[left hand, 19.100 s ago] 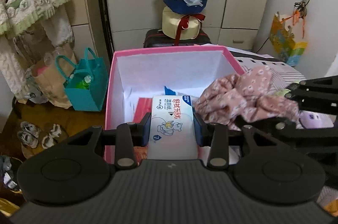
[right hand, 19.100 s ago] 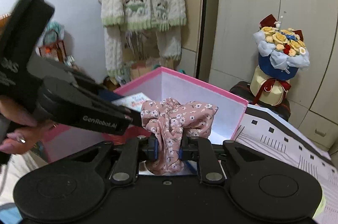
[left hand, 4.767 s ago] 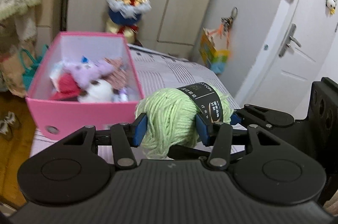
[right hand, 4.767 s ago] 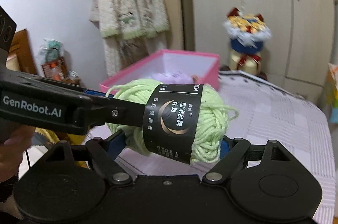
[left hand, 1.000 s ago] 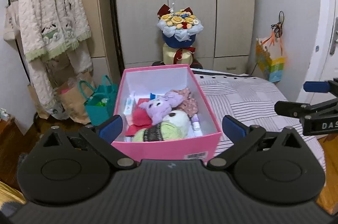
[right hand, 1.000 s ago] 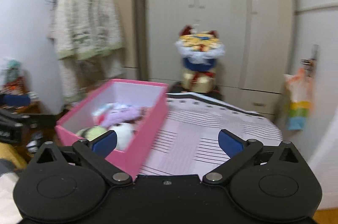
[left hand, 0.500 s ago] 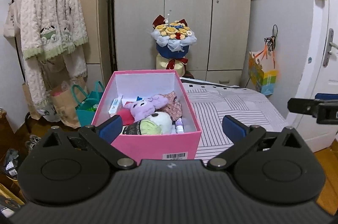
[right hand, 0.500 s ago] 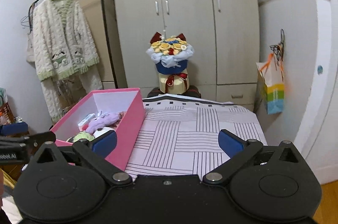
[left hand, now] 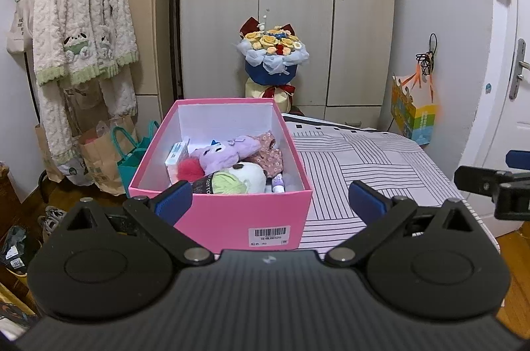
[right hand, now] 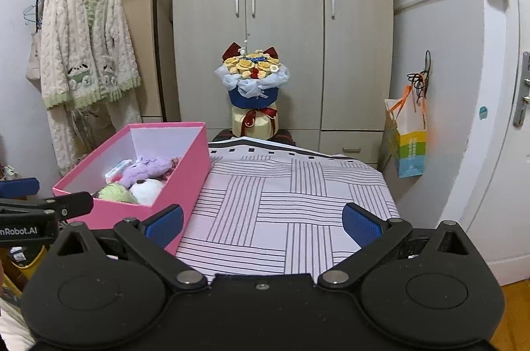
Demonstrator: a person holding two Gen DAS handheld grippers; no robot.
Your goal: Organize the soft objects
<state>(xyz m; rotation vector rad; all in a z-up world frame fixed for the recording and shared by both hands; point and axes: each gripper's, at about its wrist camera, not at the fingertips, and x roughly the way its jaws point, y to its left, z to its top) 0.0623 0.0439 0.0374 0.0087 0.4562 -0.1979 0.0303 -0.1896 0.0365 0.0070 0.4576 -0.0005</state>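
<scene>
Pink card forms the box [left hand: 232,215], which sits at the left edge of the striped bed cover [left hand: 364,165], its near wall with the barcode label facing the left wrist camera. Inside lie the soft things: a lilac plush [left hand: 225,152], a white plush [left hand: 250,177] touching a ball of green yarn [left hand: 227,182], a red pompom [left hand: 190,169], a floral pink cloth [left hand: 268,152] toward the far right corner, and a tissue pack [left hand: 175,154] leaning against the left wall. Their lower parts are hidden by the box's front wall, and a small bottle beside the white plush is too small to make out.

To the right of the box the cover lies flat and bare as far as its right edge, seen in full from the right wrist camera [right hand: 298,205]. Beyond the bed's far end a flower bouquet [left hand: 273,59] stands before the wardrobe [left hand: 288,3], and a colourful bag [left hand: 412,116] hangs on the wall close to the bed's far right corner. Left of the box, paper and teal bags crowd the floor under a hanging fleece robe [left hand: 82,33].

The left gripper [left hand: 268,202] hangs before the box, jaws spread wide and holding nothing. The right gripper [right hand: 261,223] hangs over the bare cover, jaws likewise spread and empty; in the left camera only its tip shows, cut off at the right edge.
</scene>
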